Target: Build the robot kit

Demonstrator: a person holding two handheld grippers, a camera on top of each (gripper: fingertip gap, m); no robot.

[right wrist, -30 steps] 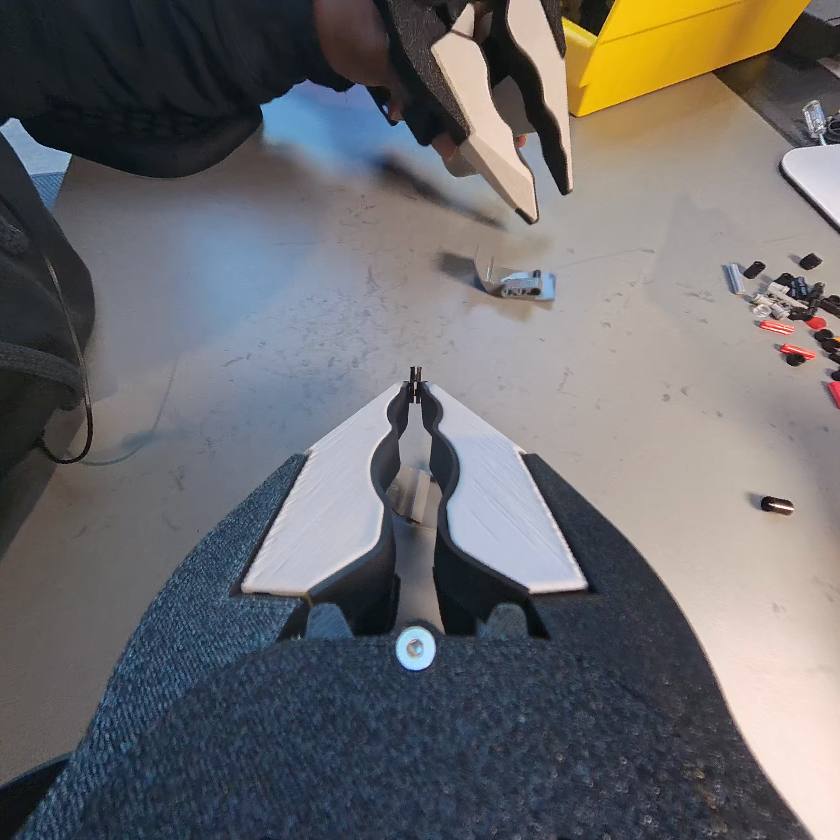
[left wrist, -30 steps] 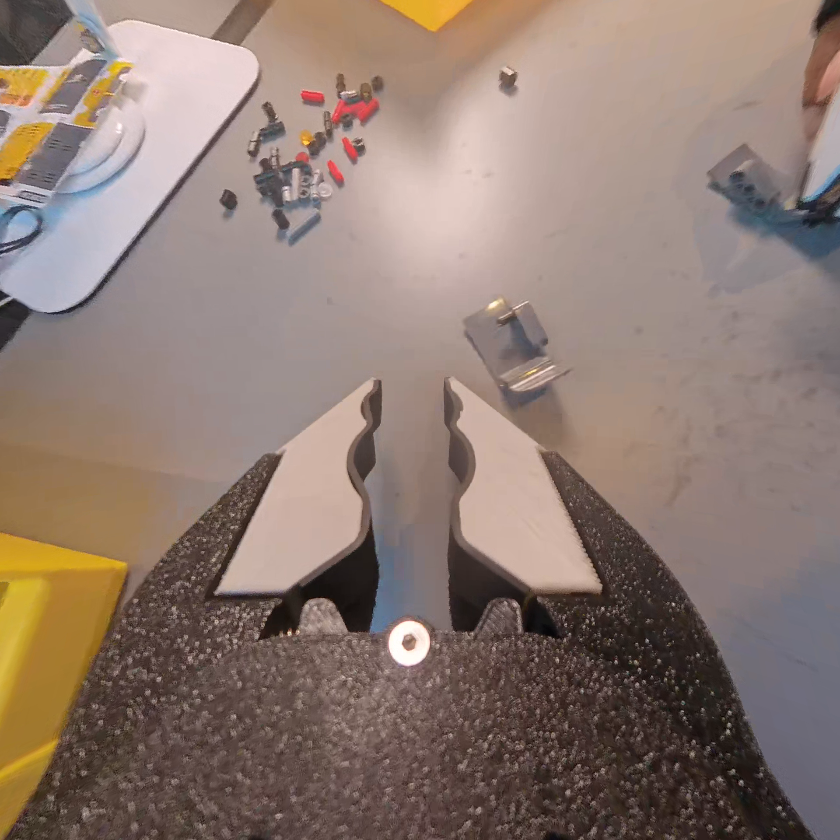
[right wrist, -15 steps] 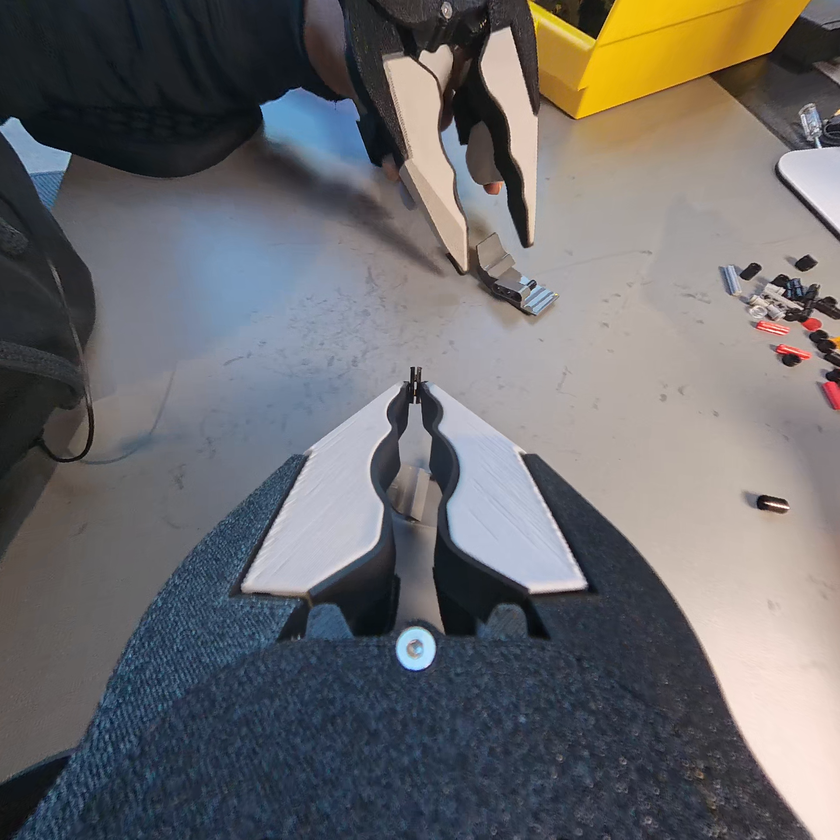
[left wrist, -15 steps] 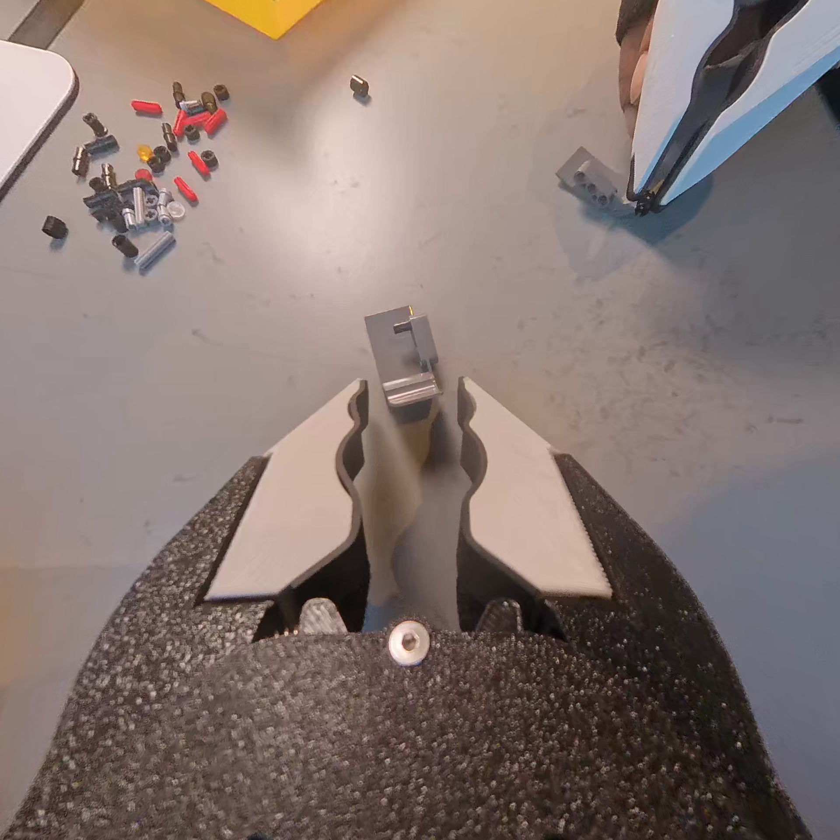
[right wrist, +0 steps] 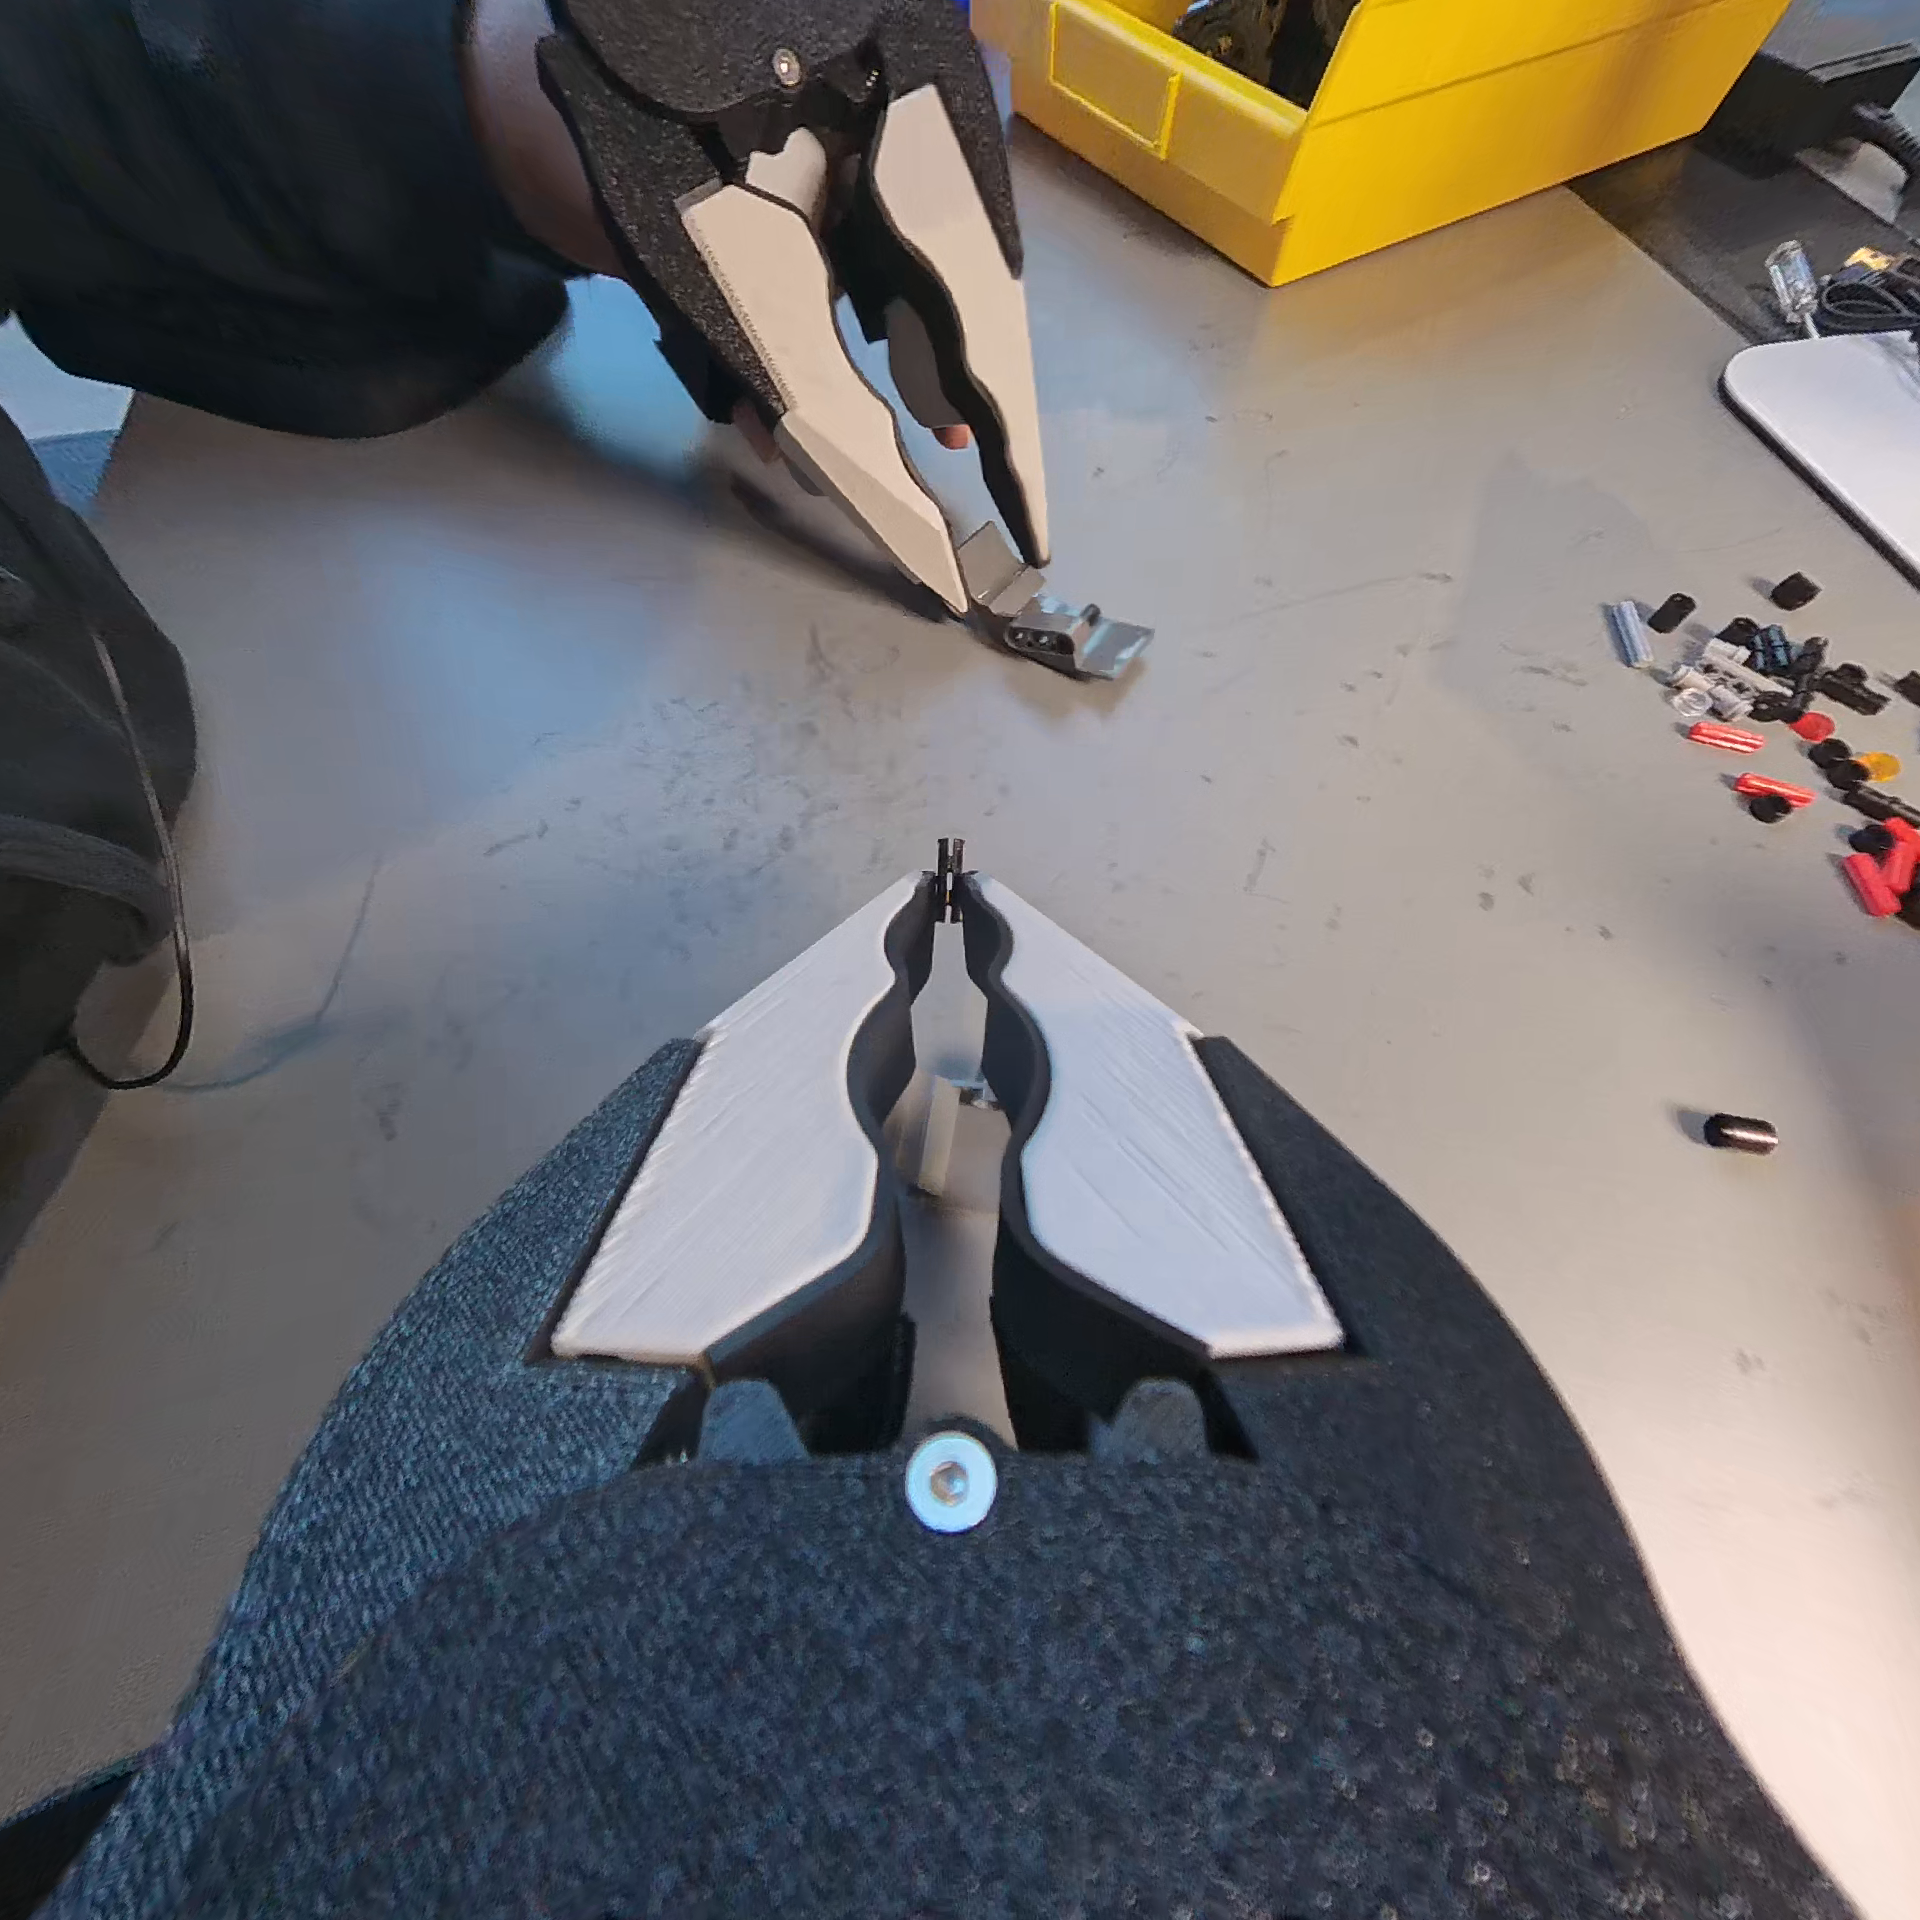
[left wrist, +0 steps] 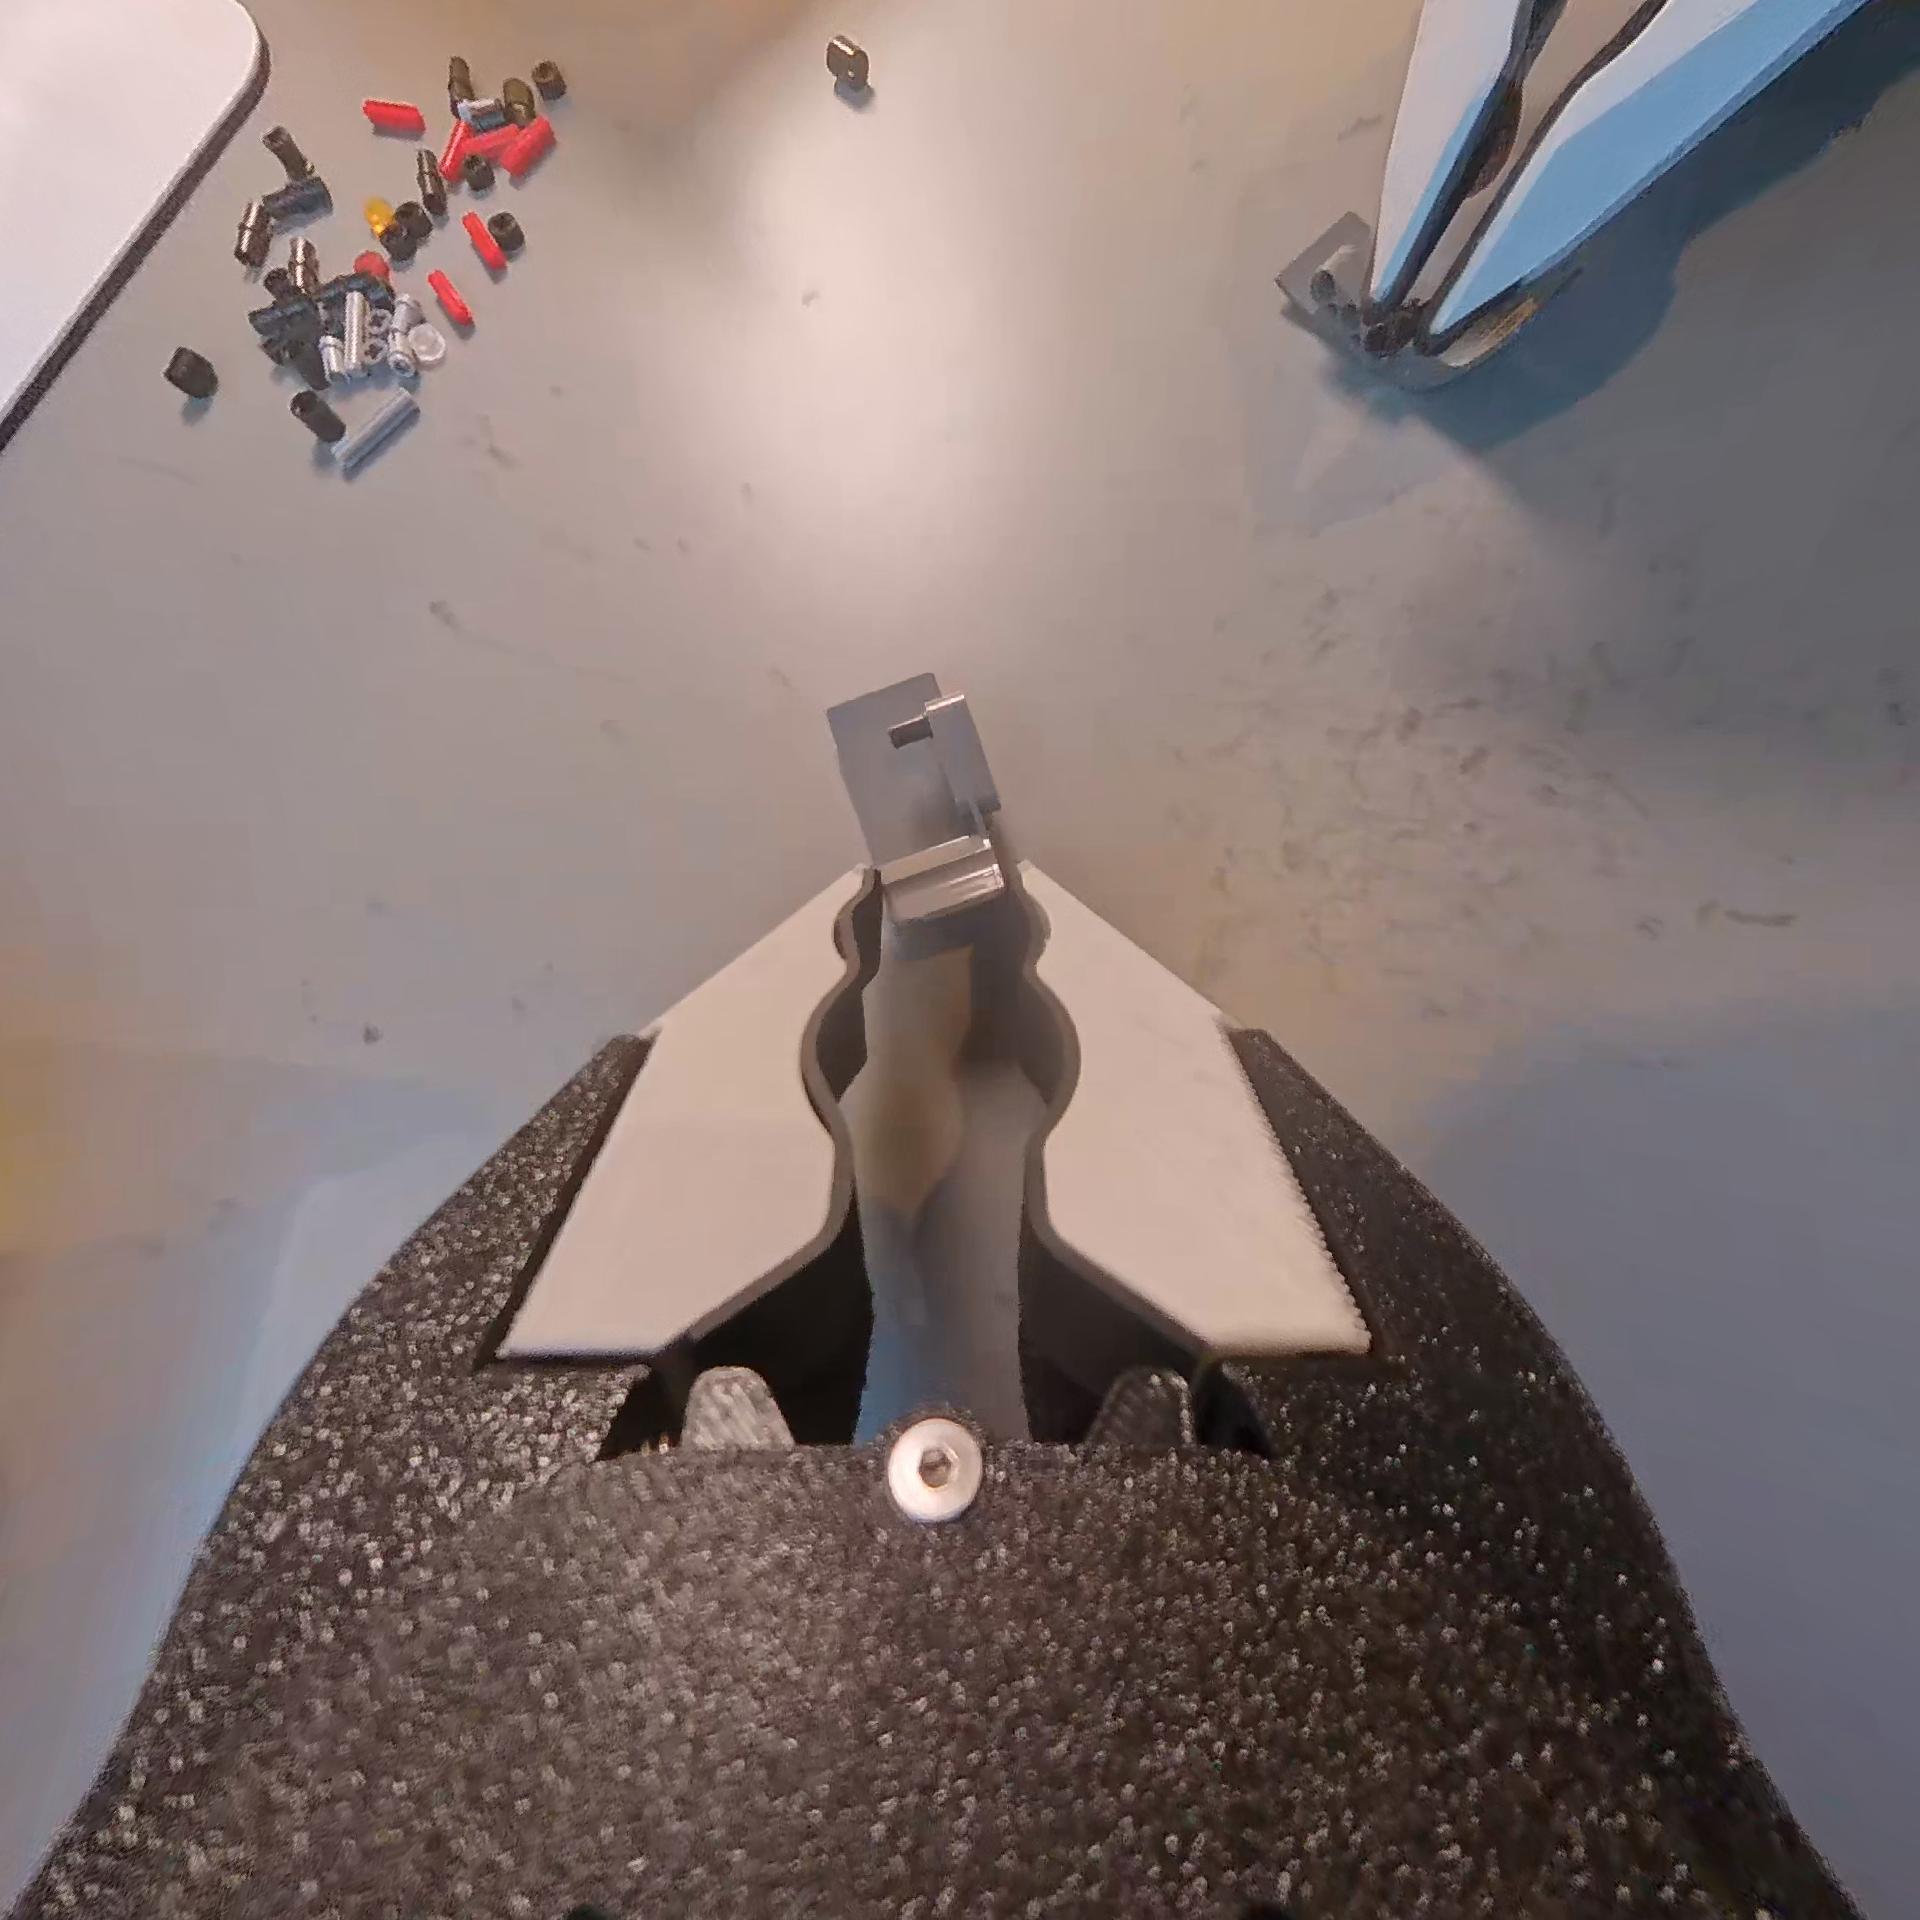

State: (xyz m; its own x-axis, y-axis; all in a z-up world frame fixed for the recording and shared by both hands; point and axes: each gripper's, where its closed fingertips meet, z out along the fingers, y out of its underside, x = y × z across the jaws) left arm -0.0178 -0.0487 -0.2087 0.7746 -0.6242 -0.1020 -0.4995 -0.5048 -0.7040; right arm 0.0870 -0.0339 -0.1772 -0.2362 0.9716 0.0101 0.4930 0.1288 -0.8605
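Note:
My left gripper (left wrist: 945, 878) is shut on the near end of a grey brick assembly (left wrist: 909, 774), a flat panel with a short pin and a beam, which rests on the grey table. In the right wrist view the left gripper (right wrist: 992, 580) points down at that assembly (right wrist: 1075, 644). My right gripper (right wrist: 948, 883) is shut on a small black pin (right wrist: 948, 857) that sticks out past its tips. A grey holed beam (right wrist: 935, 1132) lies on the table under its fingers. In the left wrist view the right gripper (left wrist: 1387, 327) stands tip-down next to that beam (left wrist: 1322, 272).
A pile of small red, black and grey pins (left wrist: 384, 239) lies at the far left, and also shows in the right wrist view (right wrist: 1787, 707). A lone black pin (right wrist: 1740, 1132) lies apart. A yellow bin (right wrist: 1351, 135), a white board (right wrist: 1839, 416) and a person's dark sleeve (right wrist: 260, 208) border the table. There is about 12 centimeters between the tips of the two grippers.
My left gripper has moved down onto the grey assembly and its fingers have closed on the assembly's end. The right gripper has stayed still with the black pin.

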